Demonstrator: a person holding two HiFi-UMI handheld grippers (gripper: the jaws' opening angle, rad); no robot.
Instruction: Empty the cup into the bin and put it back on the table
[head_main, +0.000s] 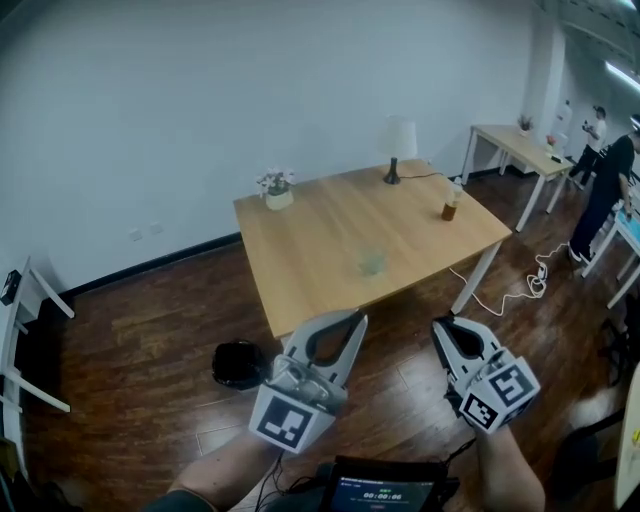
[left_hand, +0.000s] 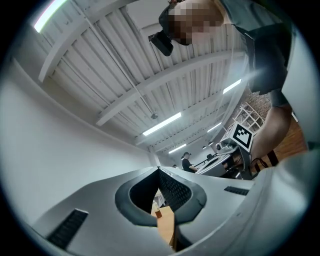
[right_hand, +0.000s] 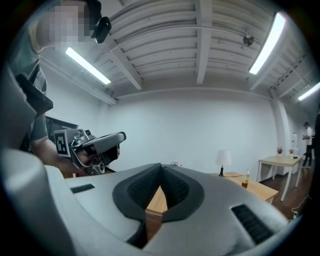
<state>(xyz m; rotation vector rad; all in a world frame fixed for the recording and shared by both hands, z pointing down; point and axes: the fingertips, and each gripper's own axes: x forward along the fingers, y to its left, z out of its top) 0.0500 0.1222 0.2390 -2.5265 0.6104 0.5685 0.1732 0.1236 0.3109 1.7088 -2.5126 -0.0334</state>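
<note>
The worktop (head_main: 330, 235) is pale wood with a smooth, matt face. The floor (head_main: 130, 350) is dark wood planking with a faint sheen. The cup (head_main: 372, 262) looks clear, though whether it is glass or plastic cannot be told. The bin (head_main: 240, 364) is black and slightly glossy. The left tool (head_main: 356, 318) and right tool (head_main: 441, 323) have matt grey plastic shells with dark ribbed pads (right_hand: 176, 189).

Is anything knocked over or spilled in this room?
Nothing looks spilled or knocked over. The cup, bottle and lamp stand upright on the table. Only a white cable lies loose on the floor beside it.
</note>
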